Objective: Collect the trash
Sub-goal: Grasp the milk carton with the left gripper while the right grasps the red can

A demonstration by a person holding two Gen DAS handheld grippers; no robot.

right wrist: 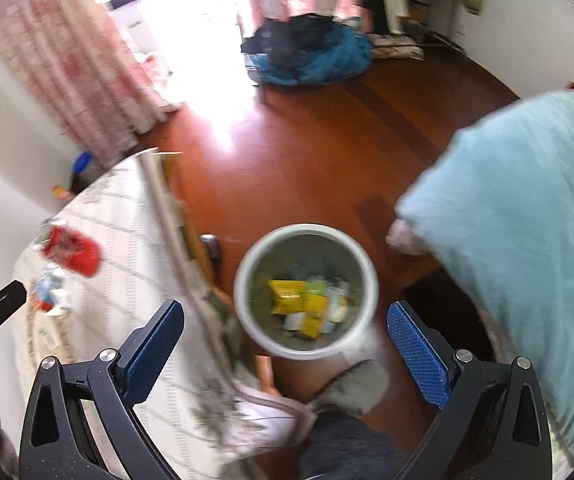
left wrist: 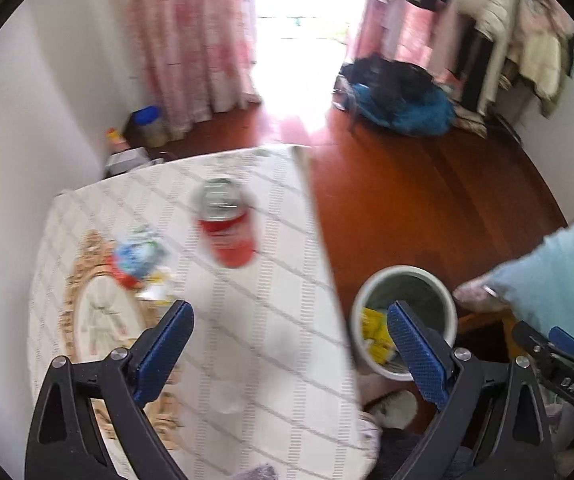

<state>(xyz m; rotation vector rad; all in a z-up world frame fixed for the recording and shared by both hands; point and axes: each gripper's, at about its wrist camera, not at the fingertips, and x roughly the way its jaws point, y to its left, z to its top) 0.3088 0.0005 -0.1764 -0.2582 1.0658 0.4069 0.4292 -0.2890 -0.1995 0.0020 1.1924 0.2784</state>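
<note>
We are holding the left gripper (left wrist: 291, 320) spread and empty over the table (left wrist: 287, 280), where a red can (left wrist: 227, 228) is standing beside crumpled wrappers (left wrist: 139, 260). We are hovering the right gripper (right wrist: 285, 324), also spread and empty, above the white bin (right wrist: 306, 292) on the floor, which is holding yellow packets (right wrist: 287, 296) and other scraps.

Daylight floods in from the doorway (left wrist: 303, 20) ahead of me, blown out to pure white and throwing a glare patch across the red floor (right wrist: 223, 136). Motion blur smears both views: the red can (left wrist: 227, 228) on my worktop (left wrist: 279, 280), the curtains (right wrist: 67, 64), the trash bin (right wrist: 307, 292). My jaws stay comparatively sharp. Fisheye bending curves the walls, and black vignette rings the corners.
</note>
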